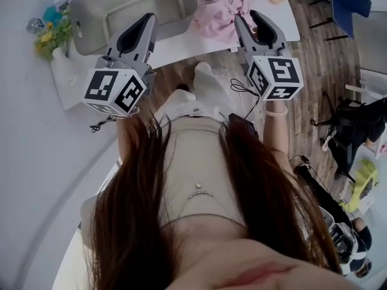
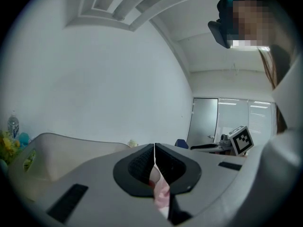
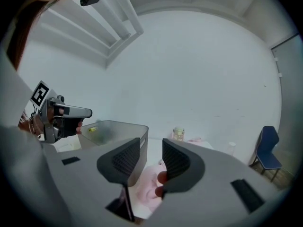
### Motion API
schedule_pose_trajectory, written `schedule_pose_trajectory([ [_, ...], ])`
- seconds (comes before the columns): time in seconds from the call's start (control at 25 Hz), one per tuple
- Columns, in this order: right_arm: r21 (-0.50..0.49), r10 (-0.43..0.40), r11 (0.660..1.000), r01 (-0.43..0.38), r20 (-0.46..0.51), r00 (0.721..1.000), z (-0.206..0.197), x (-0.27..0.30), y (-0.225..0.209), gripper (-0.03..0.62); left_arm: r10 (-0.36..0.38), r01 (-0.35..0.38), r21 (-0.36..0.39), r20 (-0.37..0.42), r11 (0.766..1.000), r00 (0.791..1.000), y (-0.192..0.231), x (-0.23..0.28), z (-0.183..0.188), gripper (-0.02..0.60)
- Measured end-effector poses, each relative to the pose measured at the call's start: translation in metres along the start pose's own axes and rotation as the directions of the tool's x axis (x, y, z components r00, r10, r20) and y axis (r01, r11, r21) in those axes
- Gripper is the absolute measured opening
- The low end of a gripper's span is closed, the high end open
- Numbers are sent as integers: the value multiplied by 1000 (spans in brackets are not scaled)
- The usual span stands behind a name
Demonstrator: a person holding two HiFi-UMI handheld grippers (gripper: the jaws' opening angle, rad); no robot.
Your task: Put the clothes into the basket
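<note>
Nothing is in yet. The pink clothes point(image 1: 221, 8) lie toward the tabletop's point(image 1: 175, 46) right end, just beside the seemingly empty basket point(image 1: 91, 17). The right gripper point(image 1: 247, 16) has its jaws partly apart and empty, while the left gripper point(image 1: 150, 18) has its jaws pressed together.

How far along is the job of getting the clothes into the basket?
Nothing looks done: the basket shows no clothes inside. In hand: nothing; the right gripper has its jaws apart facing the pink clothes on the table, the left gripper is shut. Left: all of it.
</note>
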State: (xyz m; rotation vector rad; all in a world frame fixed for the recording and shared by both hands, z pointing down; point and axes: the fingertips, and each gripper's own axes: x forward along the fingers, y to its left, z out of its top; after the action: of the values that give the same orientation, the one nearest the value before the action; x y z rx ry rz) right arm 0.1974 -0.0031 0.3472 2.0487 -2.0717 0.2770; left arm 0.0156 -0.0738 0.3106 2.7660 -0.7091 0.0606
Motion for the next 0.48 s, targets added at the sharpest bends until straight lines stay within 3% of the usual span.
schedule_pose_trajectory([
  [0.28, -5, 53, 999, -54, -59, 997, -18, 26, -21, 201, 40, -40, -13, -12, 999, 999, 9, 25, -2, 8],
  [0.48, -19, 100, 995, -103, -119, 988, -35, 44, -31, 274, 69, -70, -22, -18, 997, 997, 14, 41, -3, 9],
])
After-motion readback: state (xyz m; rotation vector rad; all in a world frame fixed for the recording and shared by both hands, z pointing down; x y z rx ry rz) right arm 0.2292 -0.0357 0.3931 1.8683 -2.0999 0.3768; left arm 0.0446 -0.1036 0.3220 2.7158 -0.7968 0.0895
